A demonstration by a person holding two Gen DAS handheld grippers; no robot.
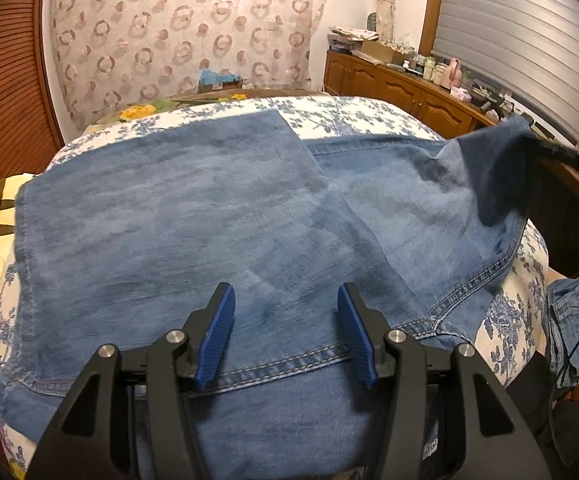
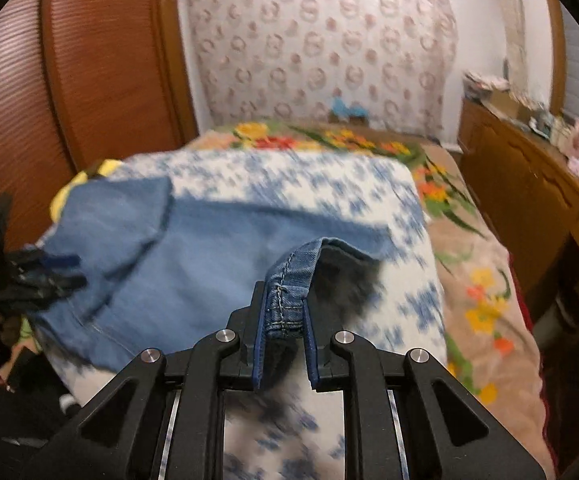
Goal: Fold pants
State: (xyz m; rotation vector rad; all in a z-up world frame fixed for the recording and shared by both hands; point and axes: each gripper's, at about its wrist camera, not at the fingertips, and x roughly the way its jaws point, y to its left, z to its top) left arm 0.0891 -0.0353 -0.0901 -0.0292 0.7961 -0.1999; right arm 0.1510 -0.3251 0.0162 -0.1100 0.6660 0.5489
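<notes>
The right gripper, black with blue-lined jaws, is pinching a stitched hem corner of the blue denim pants, the jaws pressing on it from both sides and holding it raised. The rest of the denim is lying blurred across the white quilt with blue flowers on the bed. The black left gripper is showing at the pants' left edge.
</notes>
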